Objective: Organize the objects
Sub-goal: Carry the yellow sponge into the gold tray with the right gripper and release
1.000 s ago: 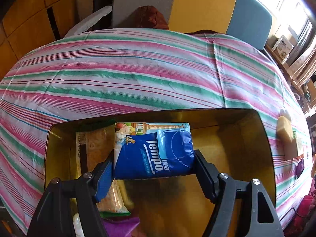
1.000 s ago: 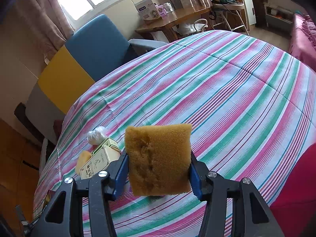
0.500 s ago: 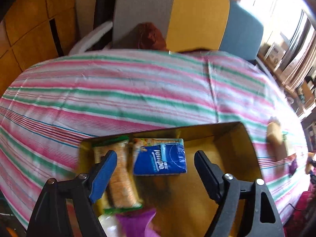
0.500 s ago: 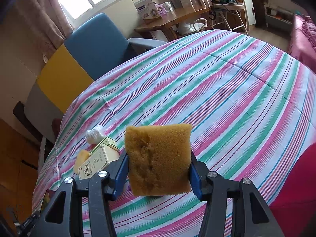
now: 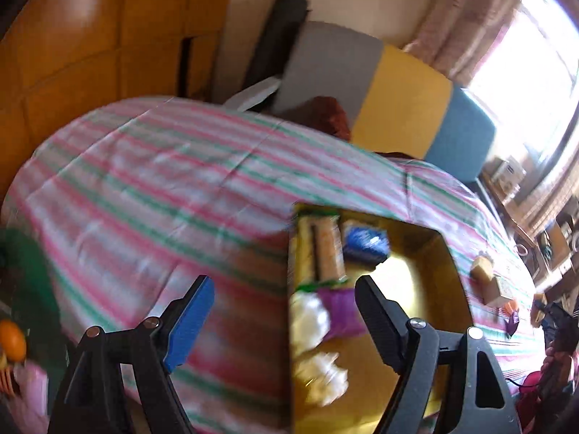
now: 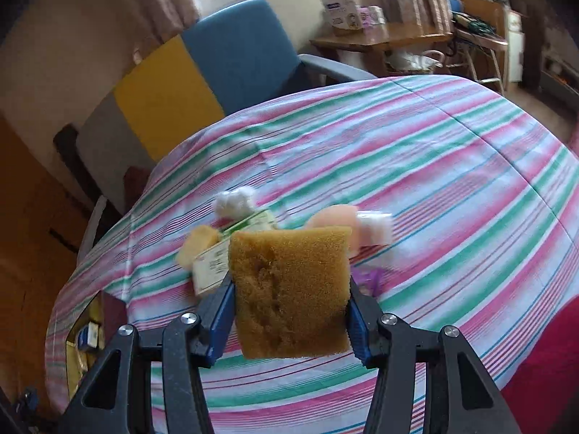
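My left gripper (image 5: 286,311) is open and empty, raised above the left edge of the gold box (image 5: 445,253). The blue tissue pack (image 5: 365,246) lies in the box's far end beside a cracker packet (image 5: 327,253), a purple wrapper (image 5: 342,311) and white crumpled things (image 5: 311,316). My right gripper (image 6: 291,289) is shut on a brown sponge (image 6: 291,289) and holds it above the striped bedspread (image 6: 434,195). Behind the sponge lie a green-and-white carton (image 6: 217,260), a yellow sponge (image 6: 199,244), a white wad (image 6: 233,199) and a pink item (image 6: 336,218).
The gold box also shows at the far left in the right wrist view (image 6: 85,329). A grey, yellow and blue chair (image 5: 398,108) stands behind the bed. A desk (image 6: 383,41) with boxes stands at the back right. An orange ball (image 5: 12,336) lies at the lower left.
My left gripper let go of the blue tissue pack into the box, opened, and pulled back and left. My right gripper has swung left with the sponge, bringing the loose items nearer.
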Motion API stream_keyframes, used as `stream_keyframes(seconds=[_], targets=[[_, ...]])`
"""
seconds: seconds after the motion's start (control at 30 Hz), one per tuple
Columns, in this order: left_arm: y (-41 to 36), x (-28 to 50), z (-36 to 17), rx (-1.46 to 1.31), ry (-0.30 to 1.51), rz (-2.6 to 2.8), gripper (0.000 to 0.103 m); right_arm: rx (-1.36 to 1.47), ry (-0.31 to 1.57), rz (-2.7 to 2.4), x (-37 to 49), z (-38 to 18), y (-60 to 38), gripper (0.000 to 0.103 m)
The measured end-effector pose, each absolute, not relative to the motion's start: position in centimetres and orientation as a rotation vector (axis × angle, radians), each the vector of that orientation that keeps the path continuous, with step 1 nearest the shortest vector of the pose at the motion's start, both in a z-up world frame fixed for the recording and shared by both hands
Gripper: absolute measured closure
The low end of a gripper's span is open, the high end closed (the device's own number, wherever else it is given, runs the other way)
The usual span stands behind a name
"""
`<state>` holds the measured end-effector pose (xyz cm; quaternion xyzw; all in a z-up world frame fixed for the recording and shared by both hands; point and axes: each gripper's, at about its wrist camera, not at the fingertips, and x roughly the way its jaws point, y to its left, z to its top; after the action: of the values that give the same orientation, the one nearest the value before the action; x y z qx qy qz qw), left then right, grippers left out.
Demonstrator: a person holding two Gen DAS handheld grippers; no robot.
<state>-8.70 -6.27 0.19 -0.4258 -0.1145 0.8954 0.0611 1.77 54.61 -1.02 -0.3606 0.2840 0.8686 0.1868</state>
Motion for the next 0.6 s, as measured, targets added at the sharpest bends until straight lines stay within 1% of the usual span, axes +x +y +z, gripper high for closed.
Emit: stream_keyframes(seconds=[0.1,0.17,0.27,0.37,0.43,0.53,0.6], targets=[[-7.9,-7.6,-0.8,-1.3,-0.419,2.692,0.023,-1.065,0.711,2.626,-0.8,1.8,48.2,0.048],[-8.4,-7.0,-1.3,-1.291,-0.432,2.679,0.024,-1.113,0.645,2.755,-2.6,3.4,43.4,0.048],[-8.6,-6.4,-2.1,-1.288,-0.475,2.64,0.024,-1.24,0.547,2.923,-5.2,4.5,35.7,0.048],[-8.6,-6.1,-3.1,-1.315,-0.493,2.63,0.024,-1.411,0.437,3.004,-7.9,3.6,28.5,0.048],[-8.5,-5.8,-3.3,-1.327,-0.488,2.652,0.024,-1.531,0.354,3.012,-9.9,2.1,24.5,0.048],[-9.1,-5.7,-4.0,-1.342,-0.541,2.635,0.027,-1.69,0.322,2.976,-12.9,-0.7,20.3,0.048],[-9.5,-5.7,-4.3,-1.349,-0.56,2.625,0.027,-1.753,0.265,2.944,-14.7,-2.4,18.1,0.048]])
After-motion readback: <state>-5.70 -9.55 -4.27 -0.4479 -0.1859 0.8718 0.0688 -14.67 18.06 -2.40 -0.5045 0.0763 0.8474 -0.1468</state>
